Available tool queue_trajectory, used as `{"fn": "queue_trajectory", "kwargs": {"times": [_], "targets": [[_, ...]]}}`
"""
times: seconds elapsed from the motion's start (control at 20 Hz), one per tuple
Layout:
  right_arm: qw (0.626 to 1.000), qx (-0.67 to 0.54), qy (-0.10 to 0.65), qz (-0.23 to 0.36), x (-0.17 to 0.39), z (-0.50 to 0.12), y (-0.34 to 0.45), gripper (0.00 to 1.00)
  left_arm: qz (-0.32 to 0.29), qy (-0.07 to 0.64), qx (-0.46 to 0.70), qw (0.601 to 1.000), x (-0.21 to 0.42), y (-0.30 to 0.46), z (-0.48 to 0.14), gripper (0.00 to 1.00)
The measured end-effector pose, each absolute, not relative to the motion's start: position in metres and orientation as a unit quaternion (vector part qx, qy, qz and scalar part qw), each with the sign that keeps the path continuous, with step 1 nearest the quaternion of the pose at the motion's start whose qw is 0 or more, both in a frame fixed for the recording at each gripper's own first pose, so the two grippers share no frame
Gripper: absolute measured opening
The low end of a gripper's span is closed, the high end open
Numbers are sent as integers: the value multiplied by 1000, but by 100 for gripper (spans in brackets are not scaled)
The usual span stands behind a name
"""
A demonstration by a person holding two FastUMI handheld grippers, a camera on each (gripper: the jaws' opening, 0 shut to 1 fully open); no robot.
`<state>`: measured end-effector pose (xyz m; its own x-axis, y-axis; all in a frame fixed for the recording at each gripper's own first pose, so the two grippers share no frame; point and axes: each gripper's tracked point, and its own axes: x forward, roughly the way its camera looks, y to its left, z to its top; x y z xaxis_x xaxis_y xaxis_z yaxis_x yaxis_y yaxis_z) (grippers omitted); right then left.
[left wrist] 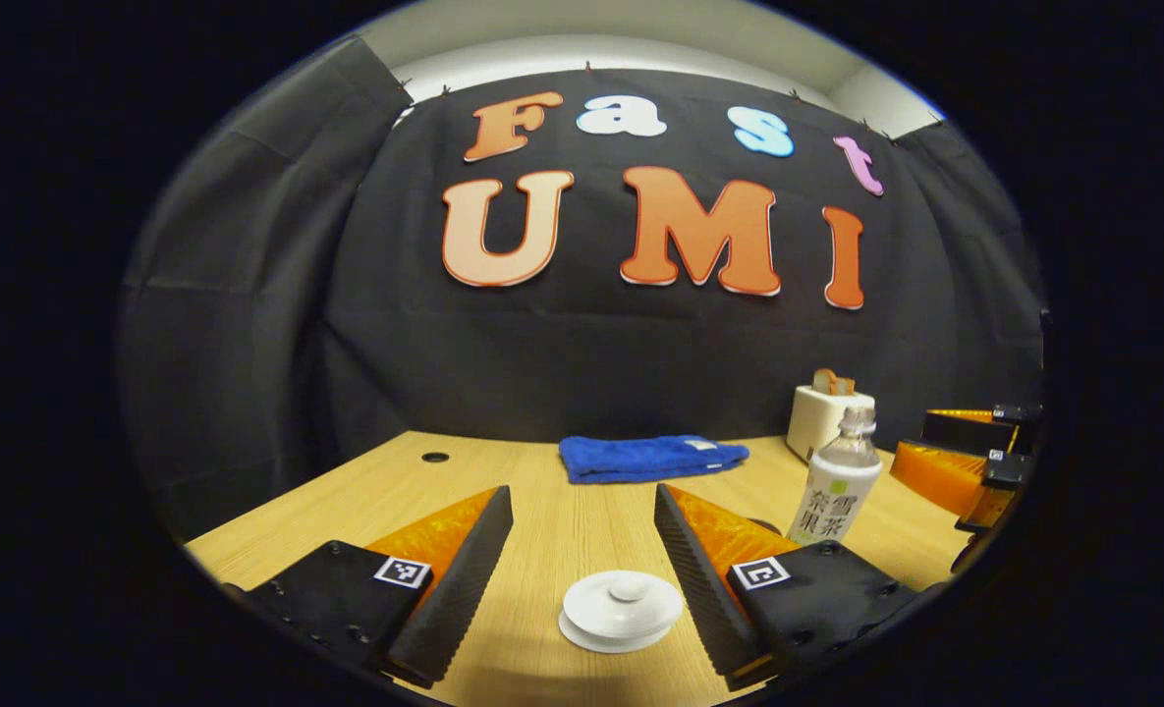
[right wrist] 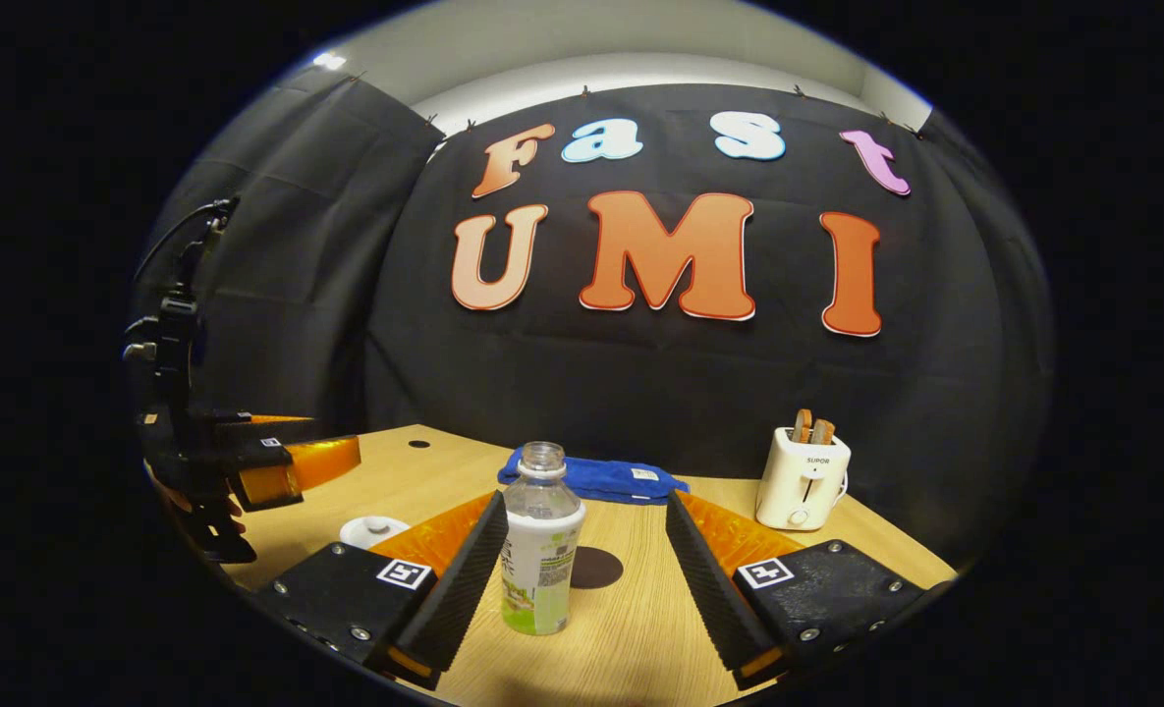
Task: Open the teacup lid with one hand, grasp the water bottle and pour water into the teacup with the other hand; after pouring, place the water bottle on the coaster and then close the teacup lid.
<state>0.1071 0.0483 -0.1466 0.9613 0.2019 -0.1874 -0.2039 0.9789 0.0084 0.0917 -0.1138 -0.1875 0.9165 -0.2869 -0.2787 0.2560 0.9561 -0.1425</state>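
Note:
A white teacup [left wrist: 621, 609] with its knobbed lid on stands on the wooden table [left wrist: 562, 530], low between the spread fingers of my open left gripper [left wrist: 582, 491], which touches nothing. The clear, uncapped water bottle [left wrist: 837, 481] with a green-and-white label stands upright to its right. In the right gripper view the bottle [right wrist: 540, 550] stands between the fingers of my open right gripper [right wrist: 584, 499], close to the left finger, with a gap at the right one. A dark round coaster [right wrist: 596, 567] lies just behind it. The teacup [right wrist: 373, 530] sits off to the left, below the left gripper [right wrist: 297, 466].
A folded blue towel [left wrist: 650, 457] lies at the back of the table, with a white toaster [right wrist: 803, 476] holding toast at the back right. A small round hole [left wrist: 434, 457] is in the tabletop's back left. The right gripper [left wrist: 945, 466] hovers at the table's right edge.

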Motion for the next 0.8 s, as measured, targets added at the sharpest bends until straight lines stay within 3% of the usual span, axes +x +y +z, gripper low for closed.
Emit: {"fn": "queue_trajectory", "kwargs": {"times": [0.25,0.45,0.65,0.7,0.75,0.8], "targets": [[985,3,125,123,109,-170,57,98,-172,190,0,967,89,-141,-226,96],[983,7,137,124,110,-180,57,97,-178,210,16,961,88,-151,-245,82],[981,9,144,126,111,-185,57,97,-181,224,29,957,89,-153,-258,82],[981,9,144,127,111,-186,57,97,-182,228,29,956,88,-154,-262,65],[981,9,145,128,111,-186,58,97,-184,231,30,955,88,-156,-263,63],[981,10,146,129,110,-187,58,97,-186,236,31,953,87,-157,-266,67]]}}
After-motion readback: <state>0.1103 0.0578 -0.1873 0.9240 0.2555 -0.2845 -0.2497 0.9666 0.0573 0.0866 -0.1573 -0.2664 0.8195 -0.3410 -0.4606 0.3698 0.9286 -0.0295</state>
